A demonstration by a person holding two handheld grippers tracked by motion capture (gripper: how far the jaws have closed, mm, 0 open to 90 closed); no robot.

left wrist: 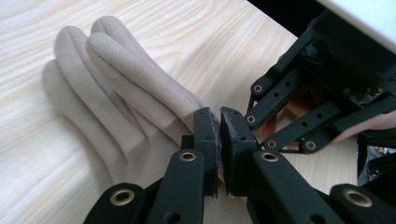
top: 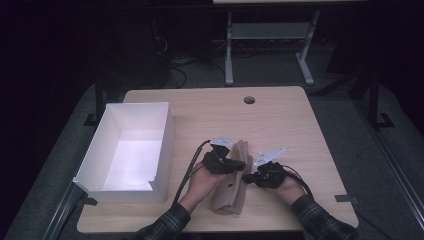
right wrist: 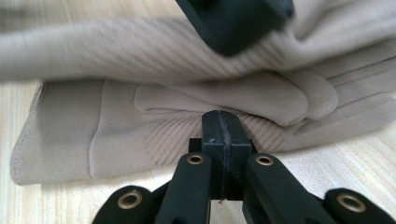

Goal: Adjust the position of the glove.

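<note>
From above, the gloves [top: 231, 187] lie on the surface [top: 280, 125] beside an empty white box [top: 130, 150], so packing looks undone; up close, the left hand-held gripper [left wrist: 219, 122] pinches one glove, and the right hand-held gripper [right wrist: 223, 125] is closed at another's edge.

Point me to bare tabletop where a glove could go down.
Free: the far table strip between the white box and the grommet hole, and the right side past the right gripper. The box floor is bare too. Crowded: the centre front, where both grippers meet on the beige gloves.
</note>
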